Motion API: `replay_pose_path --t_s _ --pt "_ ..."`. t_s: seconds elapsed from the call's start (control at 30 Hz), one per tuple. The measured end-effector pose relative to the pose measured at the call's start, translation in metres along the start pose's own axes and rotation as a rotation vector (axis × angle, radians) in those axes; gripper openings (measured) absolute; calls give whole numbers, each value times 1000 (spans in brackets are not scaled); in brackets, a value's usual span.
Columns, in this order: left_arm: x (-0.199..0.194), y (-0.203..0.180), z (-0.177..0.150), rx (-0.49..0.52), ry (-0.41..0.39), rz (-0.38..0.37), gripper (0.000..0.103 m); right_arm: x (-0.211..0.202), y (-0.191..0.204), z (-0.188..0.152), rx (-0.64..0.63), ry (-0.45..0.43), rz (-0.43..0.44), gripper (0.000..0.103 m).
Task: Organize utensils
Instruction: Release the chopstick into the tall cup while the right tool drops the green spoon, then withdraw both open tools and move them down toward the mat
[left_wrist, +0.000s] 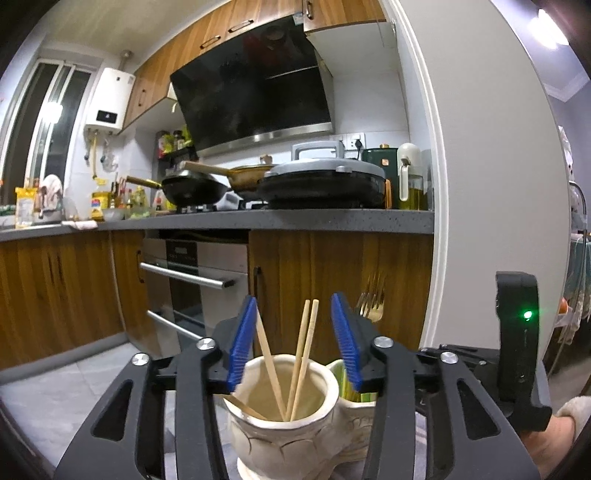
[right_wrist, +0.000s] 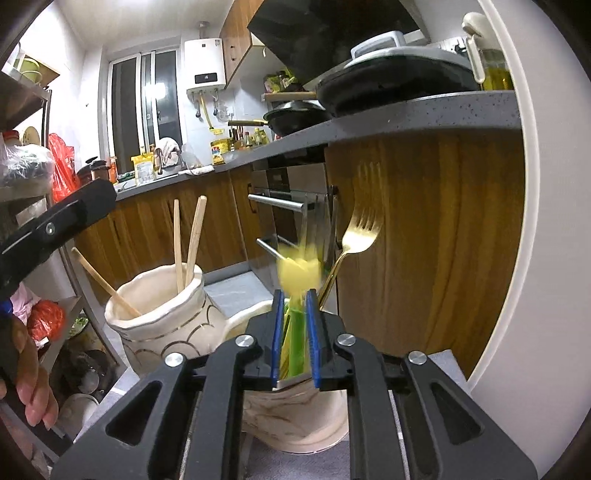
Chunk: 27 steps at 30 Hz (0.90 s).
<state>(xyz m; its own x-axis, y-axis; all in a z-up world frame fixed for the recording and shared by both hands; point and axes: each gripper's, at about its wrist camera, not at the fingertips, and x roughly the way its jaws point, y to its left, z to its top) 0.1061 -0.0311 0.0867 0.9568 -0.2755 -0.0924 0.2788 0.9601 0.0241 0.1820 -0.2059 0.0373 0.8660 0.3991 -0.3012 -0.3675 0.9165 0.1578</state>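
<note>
Left wrist view: left tongs (left_wrist: 293, 332) open astride cream jar (left_wrist: 280, 417), pads clear of three wooden chopsticks (left_wrist: 303, 354) standing inside. Second jar (left_wrist: 354, 402) touching it on right, gold fork (left_wrist: 371, 302) rising behind. Right wrist view: right tongs (right_wrist: 294, 332) slightly parted around green-handled yellow utensil (right_wrist: 297, 273), blurred, grip unclear. Beyond: wooden cabinets (left_wrist: 332, 266), oven (left_wrist: 195, 273).
</note>
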Motion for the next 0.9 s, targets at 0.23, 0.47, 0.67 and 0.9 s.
replay_pose_path --t_s 0.23,0.47,0.67,0.9 --pt "-14 -4 5 -12 -18 12 70 -32 -5 2 13 -45 -25 59" --pt "-35 -9 5 -43 -11 18 91 -65 -19 -2 92 -78 -10 96" --pt "-59 -17 2 -45 -7 23 95 -80 -17 -13 109 -82 -1 98" --pt "-87 -23 -13 -44 17 29 97 -90 -7 -27 85 -79 -7 98"
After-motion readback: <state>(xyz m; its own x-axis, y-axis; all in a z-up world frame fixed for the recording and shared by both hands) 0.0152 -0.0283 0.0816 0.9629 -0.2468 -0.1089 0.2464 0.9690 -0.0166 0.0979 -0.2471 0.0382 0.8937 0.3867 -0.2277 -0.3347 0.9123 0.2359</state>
